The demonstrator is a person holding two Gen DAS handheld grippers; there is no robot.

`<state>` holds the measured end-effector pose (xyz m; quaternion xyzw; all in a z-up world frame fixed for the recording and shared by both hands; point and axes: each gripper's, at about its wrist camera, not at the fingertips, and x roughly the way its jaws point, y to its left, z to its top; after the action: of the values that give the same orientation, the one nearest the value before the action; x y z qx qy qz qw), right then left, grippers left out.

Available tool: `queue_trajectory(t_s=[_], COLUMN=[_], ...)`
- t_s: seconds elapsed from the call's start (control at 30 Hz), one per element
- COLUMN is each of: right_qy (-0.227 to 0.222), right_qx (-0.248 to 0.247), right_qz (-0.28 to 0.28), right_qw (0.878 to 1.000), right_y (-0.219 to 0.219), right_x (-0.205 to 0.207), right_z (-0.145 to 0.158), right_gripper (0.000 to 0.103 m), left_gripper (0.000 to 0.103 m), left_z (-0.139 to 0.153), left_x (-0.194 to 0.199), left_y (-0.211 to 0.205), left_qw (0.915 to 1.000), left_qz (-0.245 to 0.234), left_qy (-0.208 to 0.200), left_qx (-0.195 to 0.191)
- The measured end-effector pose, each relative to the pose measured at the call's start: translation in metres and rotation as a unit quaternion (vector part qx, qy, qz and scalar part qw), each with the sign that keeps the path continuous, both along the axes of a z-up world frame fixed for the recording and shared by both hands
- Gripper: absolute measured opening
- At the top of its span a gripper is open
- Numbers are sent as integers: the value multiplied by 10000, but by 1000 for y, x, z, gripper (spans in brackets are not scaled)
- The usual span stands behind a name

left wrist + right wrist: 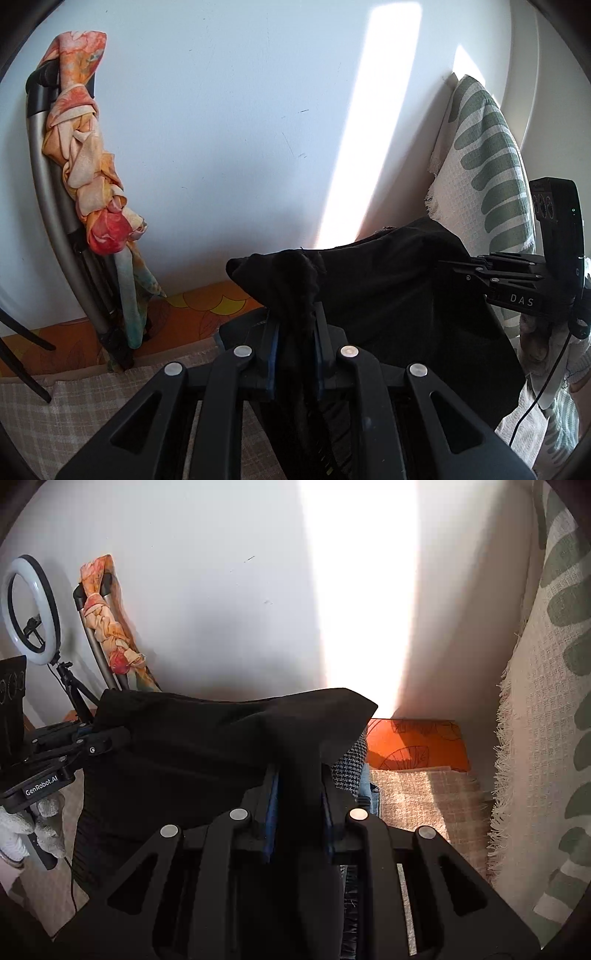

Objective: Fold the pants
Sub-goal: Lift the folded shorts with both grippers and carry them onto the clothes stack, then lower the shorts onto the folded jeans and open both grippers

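Note:
The black pants (388, 288) hang in the air, stretched between both grippers. My left gripper (295, 325) is shut on one bunched edge of the pants, and cloth drapes down between its fingers. My right gripper (297, 786) is shut on the other edge of the pants (192, 753). In the left wrist view the right gripper (461, 267) shows at the right, clamped on the cloth. In the right wrist view the left gripper (99, 738) shows at the left, held by a gloved hand (40, 830).
A white wall is close ahead. A folded chair draped with an orange floral cloth (92, 155) leans at the left. A ring light on a tripod (31, 605) stands far left. A green-leaf throw (484, 166) hangs at the right. Checked bedding (424, 797) and a houndstooth garment (347, 768) lie below.

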<state>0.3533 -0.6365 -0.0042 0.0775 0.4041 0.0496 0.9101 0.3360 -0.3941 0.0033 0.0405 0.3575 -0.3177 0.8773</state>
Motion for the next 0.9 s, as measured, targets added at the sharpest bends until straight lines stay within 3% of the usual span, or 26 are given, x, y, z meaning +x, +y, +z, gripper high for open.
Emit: queue_trajectory(t_s=[0.03,0.13,0.3,0.4,0.47,0.57,0.6,0.67,0.7,0.73,0.83,0.9], right_qy=[2,23,93,56,232,338,300,198,162,95,-64,127], right_qx=[-33,-76,-174,461,1066,1579,1644,1749,1792,1676,301,-620], right_qz=[-82,-250,-395,-384,-422,-669,-693,-637,-533,-441,-356,-471], right_qw=[10000,9997,9990,9982,9931,9846,9835,9823,9822,9848,9989,9969], right_y=[-2,-7,-10,-23,-36,-53,-56,-56,-52,-45,-17,-3], right_x=[0,0,1,2,9,20,23,25,26,24,26,34], right_z=[0,-3,-9,-6,-10,-16,-18,-18,-18,-13,-3,-10], right_gripper=[40,55,61,63,73,75,74,56,33,22,15,15], left_gripper=[13,17,33,33,33,33,33,33,33,33,33,33], left_z=[-2,-8,-13,-14,-14,-11,-11,-10,-10,-10,-8,-6], left_x=[2,9,19,24,27,28,27,23,20,17,6,1], left_y=[-1,-2,5,11,15,21,22,23,23,22,21,21], left_qw=[10000,9998,9989,9985,9981,9980,9982,9985,9987,9989,9995,9997], left_qz=[36,111,325,407,456,477,452,380,346,295,181,115], left_qy=[16,102,300,351,412,403,393,386,372,345,194,206], left_qx=[43,104,123,58,62,19,22,42,52,74,161,86])
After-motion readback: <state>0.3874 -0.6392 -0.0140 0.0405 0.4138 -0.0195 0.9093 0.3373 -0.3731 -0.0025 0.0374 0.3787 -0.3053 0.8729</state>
